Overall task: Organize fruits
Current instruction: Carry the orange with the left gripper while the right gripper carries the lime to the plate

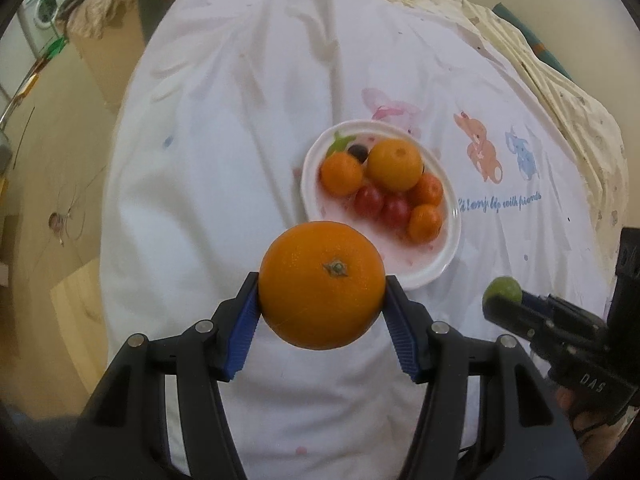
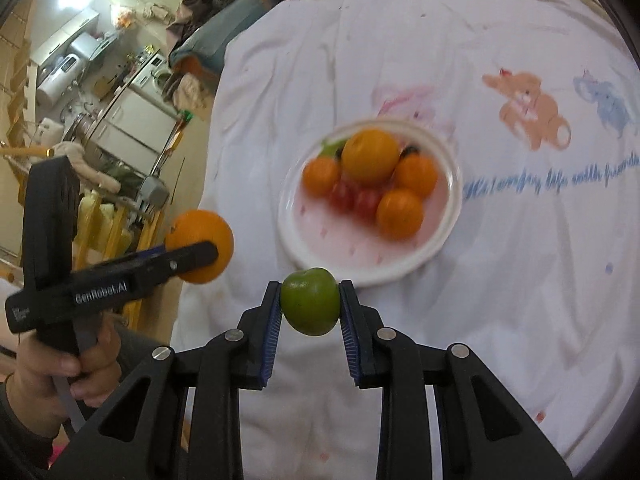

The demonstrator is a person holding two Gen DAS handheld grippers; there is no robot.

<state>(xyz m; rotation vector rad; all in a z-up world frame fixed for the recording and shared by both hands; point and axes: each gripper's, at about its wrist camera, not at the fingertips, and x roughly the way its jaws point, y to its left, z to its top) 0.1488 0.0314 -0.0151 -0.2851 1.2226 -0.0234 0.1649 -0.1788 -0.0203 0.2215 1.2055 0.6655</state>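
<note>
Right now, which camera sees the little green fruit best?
The right wrist view. There the green fruit sits big and whole between the right tool's blue pads. The left wrist view shows only a small bit of it at the edge, partly hidden behind that tool's finger.

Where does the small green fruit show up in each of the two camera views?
Left wrist view: the green fruit sits at the lower right, clamped at the tip of the right gripper.
Right wrist view: it is at bottom centre, between that gripper's blue pads.
Shared landmark: the white plate of fruit, just beyond it.
</note>
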